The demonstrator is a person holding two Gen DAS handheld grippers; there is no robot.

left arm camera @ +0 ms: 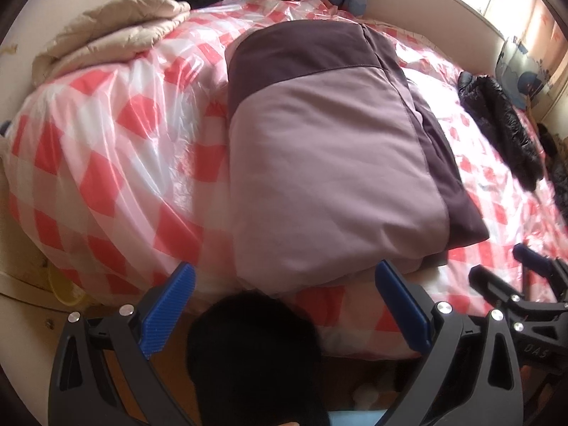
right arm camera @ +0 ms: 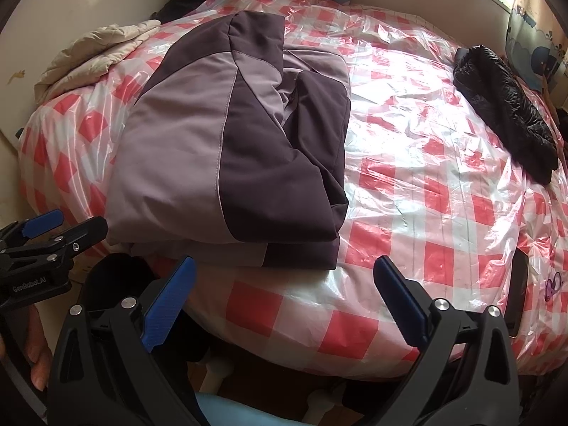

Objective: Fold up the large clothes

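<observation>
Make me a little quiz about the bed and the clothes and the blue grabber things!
1. True or false: the purple jacket is folded on the bed.
2. What lies far right on the bed? A) black puffy jacket B) red towel C) shoe
3. Fill in: both the left gripper and the right gripper are ____ and hold nothing.

Key: 1 true; 2 A; 3 open.

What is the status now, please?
Both hand-held grippers, left and right, open, empty. Purple jacket folded on bed. Black jacket lies apart, nothing blocking.
</observation>
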